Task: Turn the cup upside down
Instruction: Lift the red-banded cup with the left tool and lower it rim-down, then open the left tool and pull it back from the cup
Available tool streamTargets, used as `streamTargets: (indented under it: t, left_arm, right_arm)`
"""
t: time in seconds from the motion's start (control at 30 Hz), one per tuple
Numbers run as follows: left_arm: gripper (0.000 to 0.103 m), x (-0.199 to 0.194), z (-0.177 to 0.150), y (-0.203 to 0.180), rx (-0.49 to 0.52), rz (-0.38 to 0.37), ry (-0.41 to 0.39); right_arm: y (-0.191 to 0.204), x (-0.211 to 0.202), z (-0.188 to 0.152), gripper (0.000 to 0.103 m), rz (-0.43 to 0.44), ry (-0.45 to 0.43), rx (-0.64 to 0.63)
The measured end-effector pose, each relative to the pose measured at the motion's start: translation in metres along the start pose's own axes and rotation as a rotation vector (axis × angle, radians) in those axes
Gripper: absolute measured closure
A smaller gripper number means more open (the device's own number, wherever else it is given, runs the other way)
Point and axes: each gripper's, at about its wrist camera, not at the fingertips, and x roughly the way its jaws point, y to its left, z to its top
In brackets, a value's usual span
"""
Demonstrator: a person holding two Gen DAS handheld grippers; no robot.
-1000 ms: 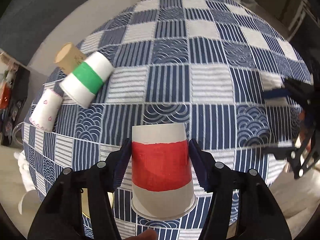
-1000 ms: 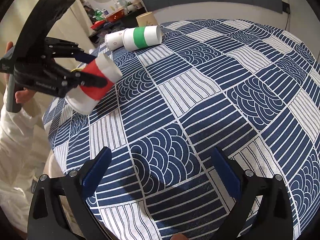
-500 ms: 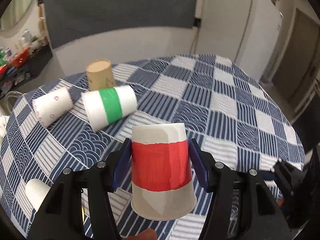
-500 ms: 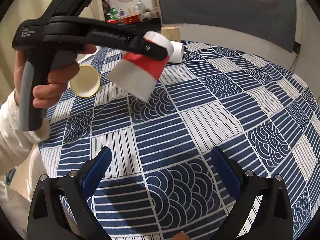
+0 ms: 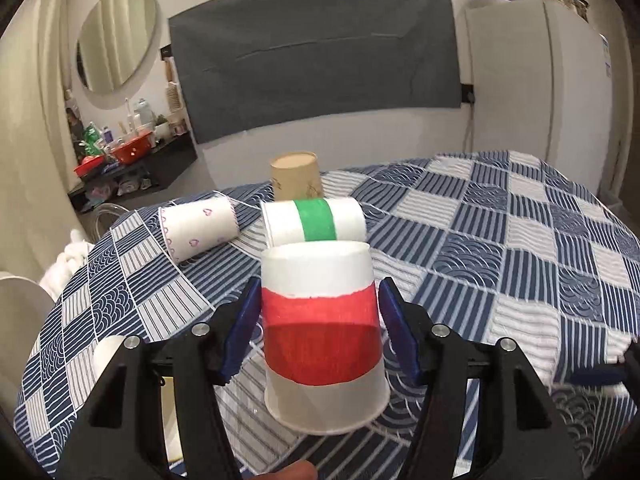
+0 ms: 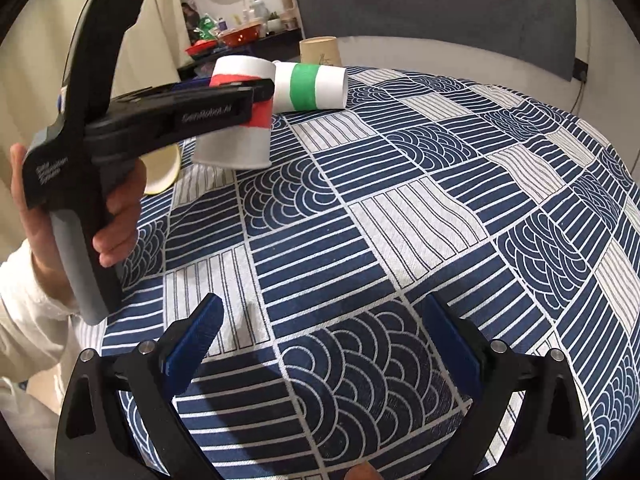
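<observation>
My left gripper (image 5: 320, 320) is shut on a white paper cup with a red band (image 5: 322, 336). The cup is held upside down, mouth toward the table, a little above the cloth. It also shows in the right wrist view (image 6: 240, 120), gripped by the left gripper (image 6: 240, 92). My right gripper (image 6: 320, 344) is open and empty, low over the table's near side, well apart from the cup.
On the blue and white checked tablecloth (image 5: 520, 260) lie a green-banded cup (image 5: 316, 220) and a cup with pink hearts (image 5: 198, 228), both on their sides. A brown cup (image 5: 296, 176) stands upside down behind them. A further cup (image 6: 162, 170) lies near the left edge.
My left gripper has tilted up and levelled, turning the red-banded cup from lying sideways to mouth-down. The right gripper has stayed open and shifted slightly.
</observation>
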Motion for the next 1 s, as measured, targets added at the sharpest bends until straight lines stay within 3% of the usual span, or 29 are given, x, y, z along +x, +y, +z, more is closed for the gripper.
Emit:
streamTargets:
  t: [0.2,0.43,0.57,0.73,0.87,1.0]
  left_arm:
    - [0.008,-0.022,-0.017,0.005,0.027,-0.099,0.051]
    - [0.006,-0.040,-0.032,0.026,-0.016,-0.150,0.081]
    - [0.006,-0.051,-0.046,0.041,-0.047,-0.142,0.059]
    - [0.006,-0.058,-0.067,0.051,-0.004,-0.118,0.038]
    - [0.006,-0.056,-0.084,0.059,-0.012,-0.149,0.045]
    - [0.006,-0.057,-0.094,0.064,-0.014,-0.142,0.040]
  right_arm:
    - [0.001,-0.001,-0.003,0.008,0.000,0.004,-0.009]
    - [0.007,-0.002,-0.005,0.008,-0.026,0.001,-0.019]
    - [0.011,0.000,-0.004,0.008,-0.048,-0.014,-0.009]
    - [0.023,-0.005,-0.004,0.008,-0.094,-0.091,0.006]
    - [0.037,-0.012,0.002,0.008,-0.117,-0.164,0.018]
    - [0.045,-0.008,0.006,0.008,-0.104,-0.149,0.027]
